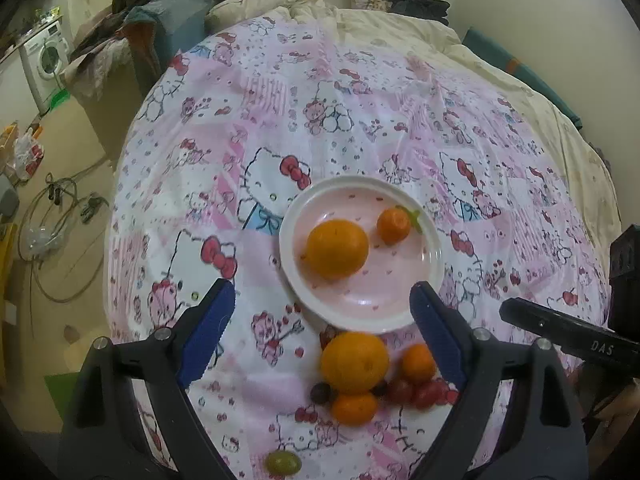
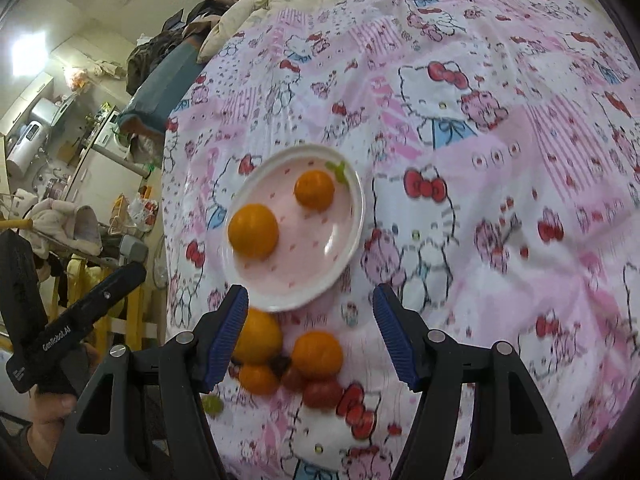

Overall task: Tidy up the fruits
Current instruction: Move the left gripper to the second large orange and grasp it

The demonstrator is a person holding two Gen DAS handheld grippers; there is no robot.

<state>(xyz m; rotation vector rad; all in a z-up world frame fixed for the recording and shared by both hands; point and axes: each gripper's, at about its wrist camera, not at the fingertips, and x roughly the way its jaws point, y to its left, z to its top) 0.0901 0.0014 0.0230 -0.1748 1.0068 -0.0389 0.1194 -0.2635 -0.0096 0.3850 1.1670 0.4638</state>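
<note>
surface: pink-and-white cartoon-print bedsheet (image 1: 360, 120), soft and wrinkled, everything sits on it
left gripper (image 1: 322, 312): black frame, blue ribbed pads, jaws spread wide, nothing held, hovering over the near rim of the plate and the loose fruit
loose green grape (image 1: 283, 463): alone on the sheet, near bottom edge of left wrist view, apart from the pile
loose pile: large round orange (image 1: 354, 362) just beside the plate's near rim; small tangerine (image 1: 354, 409) touching it in front; second small tangerine (image 1: 418, 362) to its right; dark grapes (image 1: 321, 393) and red cherry tomatoes (image 1: 416, 391) tucked between and around them
plate: round white-rimmed pink ceramic plate (image 1: 434, 264), holds one big orange (image 1: 337, 248) and one small leafy tangerine (image 1: 393, 225), apart from each other, plenty of bare plate left
right gripper (image 2: 311, 332): same build, jaws spread wide, empty, above the same pile
task state: looks partly done, two fruits plated, pile not yet moved
risk 1: both grippers crowd one pile, likely collision between them
risk 2: round fruit on soft sheet, a nudge could roll the pile apart
risk 3: tomatoes and grapes are soft, hard squeeze could crush them
risk 4: plate may tip on the bedding if its rim is pressed
</note>
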